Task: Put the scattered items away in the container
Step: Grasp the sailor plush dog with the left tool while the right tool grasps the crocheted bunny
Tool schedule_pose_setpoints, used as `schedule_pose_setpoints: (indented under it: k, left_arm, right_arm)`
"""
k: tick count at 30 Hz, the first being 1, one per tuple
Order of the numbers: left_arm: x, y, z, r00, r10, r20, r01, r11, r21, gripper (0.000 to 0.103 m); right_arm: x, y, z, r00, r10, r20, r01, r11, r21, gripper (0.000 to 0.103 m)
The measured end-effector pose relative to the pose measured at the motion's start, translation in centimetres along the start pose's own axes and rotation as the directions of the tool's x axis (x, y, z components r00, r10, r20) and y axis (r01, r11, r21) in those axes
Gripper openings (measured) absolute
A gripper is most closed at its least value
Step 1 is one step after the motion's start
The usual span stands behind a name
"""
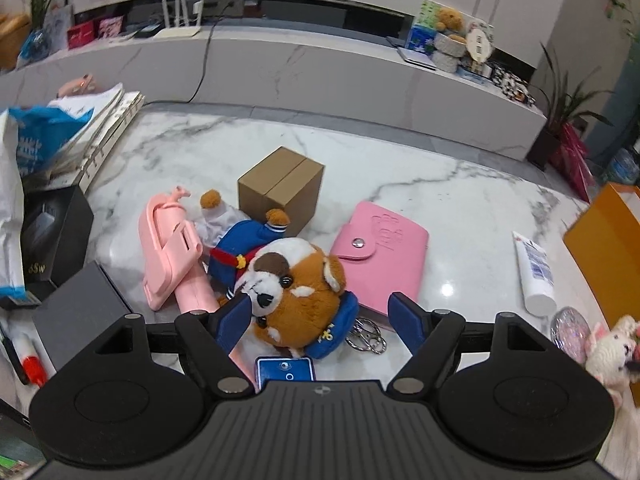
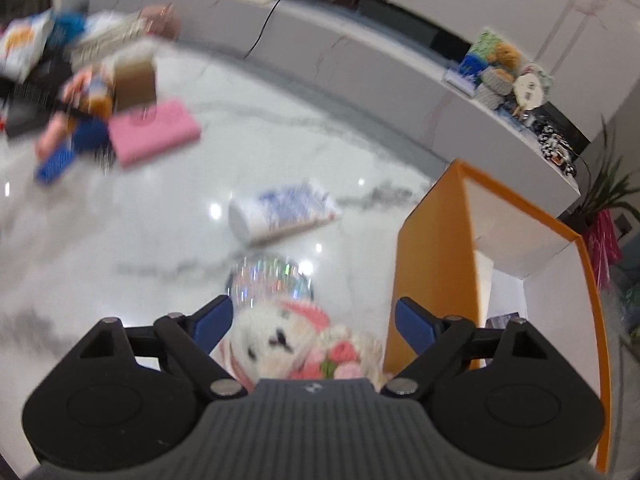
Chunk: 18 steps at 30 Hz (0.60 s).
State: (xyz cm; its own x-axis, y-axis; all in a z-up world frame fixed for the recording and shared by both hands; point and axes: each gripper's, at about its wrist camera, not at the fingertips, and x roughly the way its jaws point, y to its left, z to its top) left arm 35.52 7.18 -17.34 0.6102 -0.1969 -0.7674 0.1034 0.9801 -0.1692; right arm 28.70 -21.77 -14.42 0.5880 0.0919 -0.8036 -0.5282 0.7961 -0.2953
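Here both tools sit over a white marble-patterned tabletop (image 1: pixel 420 184). The left gripper (image 1: pixel 322 314) has its blue pads spread wide around the head of a brown-and-white plush dog in a blue sailor outfit (image 1: pixel 292 280); the left pad looks to touch the muzzle, the right pad stands clear. A blue tag (image 1: pixel 285 372) lies below the toy; its print is too small to read. Left of the dog lies a pink plastic handheld device (image 1: pixel 172 256), behind it a closed brown cardboard box (image 1: pixel 280 188), right of it a pink snap-button card wallet (image 1: pixel 380 256) with embossed marks that cannot be read, and metal key rings (image 1: pixel 366 338). The right gripper (image 2: pixel 314 320), jaws apart, brackets a white crocheted doll with pink flowers (image 2: pixel 280 344), nothing clamped. Only the blurred right view shows the orange open container (image 2: pixel 436 264), just right of the doll. A white tube with blue lettering (image 2: pixel 280 212), illegible, and a glittery round disc (image 2: pixel 272 276) lie beyond the doll.
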Motion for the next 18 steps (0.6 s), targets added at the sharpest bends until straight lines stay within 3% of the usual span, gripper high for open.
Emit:
schedule_pose_setpoints:
  k: [5, 13, 18]
  left_arm:
    - [0.7, 1.0, 0.4, 1.000, 0.002, 0.001, -0.002, 0.995, -0.098, 0.089]
    - [2.2, 1.8, 0.6, 0.998, 0.031, -0.046, -0.038, 0.986, -0.164, 0.090]
    - [3.2, 2.5, 0.6, 0.998, 0.010, -0.057, -0.023, 0.971, -0.238, 0.090]
  right_arm:
    - [2.0, 1.5, -0.6, 0.998, -0.016, -0.063, 0.010, 0.995, -0.098, 0.090]
    - [3.4, 2.0, -0.7, 0.995, -0.025, -0.093, 0.012, 0.990, -0.141, 0.096]
    - [3.8, 2.3, -0.8, 0.995, -0.031, -0.092, 0.016, 0.987, -0.159, 0.099]
